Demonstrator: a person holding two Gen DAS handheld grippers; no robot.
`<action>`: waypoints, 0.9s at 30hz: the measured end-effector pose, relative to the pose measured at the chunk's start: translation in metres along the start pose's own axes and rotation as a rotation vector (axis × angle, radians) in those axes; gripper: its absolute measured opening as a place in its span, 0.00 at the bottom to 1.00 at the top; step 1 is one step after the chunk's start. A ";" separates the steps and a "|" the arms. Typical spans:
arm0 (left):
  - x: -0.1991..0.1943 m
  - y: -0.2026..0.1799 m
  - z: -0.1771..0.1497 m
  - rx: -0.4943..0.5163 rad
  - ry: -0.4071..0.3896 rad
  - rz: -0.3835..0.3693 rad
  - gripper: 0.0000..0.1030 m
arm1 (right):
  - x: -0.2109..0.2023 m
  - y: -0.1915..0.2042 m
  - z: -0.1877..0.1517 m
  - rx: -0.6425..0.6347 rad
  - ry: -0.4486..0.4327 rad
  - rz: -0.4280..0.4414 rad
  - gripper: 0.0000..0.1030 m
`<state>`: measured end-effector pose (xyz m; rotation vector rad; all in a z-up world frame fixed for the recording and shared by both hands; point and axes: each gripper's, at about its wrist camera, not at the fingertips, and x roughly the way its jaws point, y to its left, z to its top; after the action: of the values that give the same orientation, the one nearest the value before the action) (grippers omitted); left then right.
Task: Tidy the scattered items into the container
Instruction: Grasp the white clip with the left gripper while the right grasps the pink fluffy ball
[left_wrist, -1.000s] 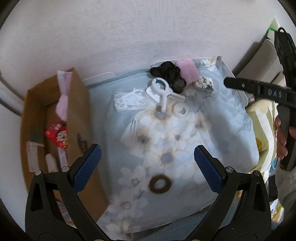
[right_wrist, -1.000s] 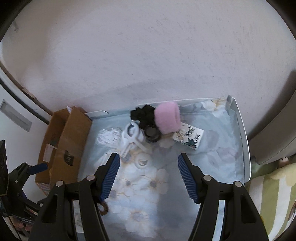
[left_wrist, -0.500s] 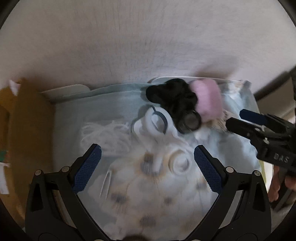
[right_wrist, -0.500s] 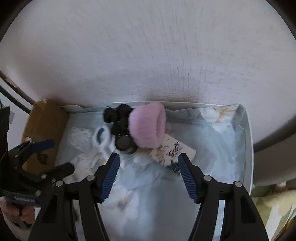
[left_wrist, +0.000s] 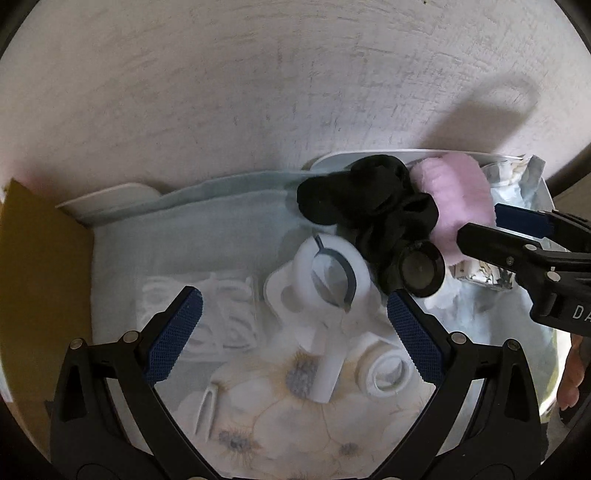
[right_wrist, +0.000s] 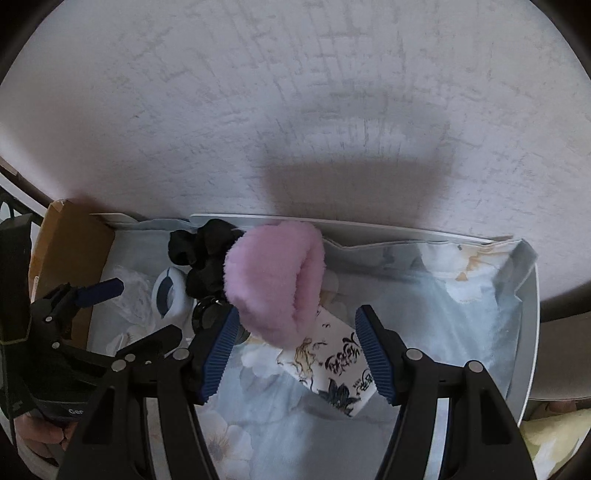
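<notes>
1. On the floral cloth (left_wrist: 229, 236), my left gripper (left_wrist: 291, 332) stands with fingers wide apart around the white clip (left_wrist: 321, 295); its long handle points back toward me
2. My right gripper (right_wrist: 295, 347) is spread open either side of the pink fluffy band (right_wrist: 273, 284), not clamped
3. The band leans on a black scrunchie (right_wrist: 207, 251) and a printed box (right_wrist: 332, 365), near the cardboard box (right_wrist: 70, 251)

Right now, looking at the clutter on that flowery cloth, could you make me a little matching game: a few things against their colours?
Things:
1. fluffy band
2. scrunchie
3. box
4. big clip

Colours:
a. white
b. brown
c. pink
d. black

Pairs: 1-c, 2-d, 3-b, 4-a
</notes>
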<state>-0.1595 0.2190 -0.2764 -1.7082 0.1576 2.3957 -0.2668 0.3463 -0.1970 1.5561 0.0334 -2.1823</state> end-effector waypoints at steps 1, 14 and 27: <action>0.000 -0.001 0.000 0.005 -0.003 0.007 0.97 | 0.002 -0.001 0.000 0.002 0.002 0.003 0.60; 0.002 -0.015 0.000 0.093 -0.057 0.063 0.90 | 0.018 0.008 0.010 -0.022 0.019 0.036 0.60; -0.004 -0.016 -0.002 0.143 -0.093 0.041 0.77 | 0.026 0.013 0.006 -0.032 0.021 0.066 0.60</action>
<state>-0.1533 0.2340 -0.2728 -1.5424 0.3446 2.4223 -0.2733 0.3239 -0.2148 1.5413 0.0230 -2.1044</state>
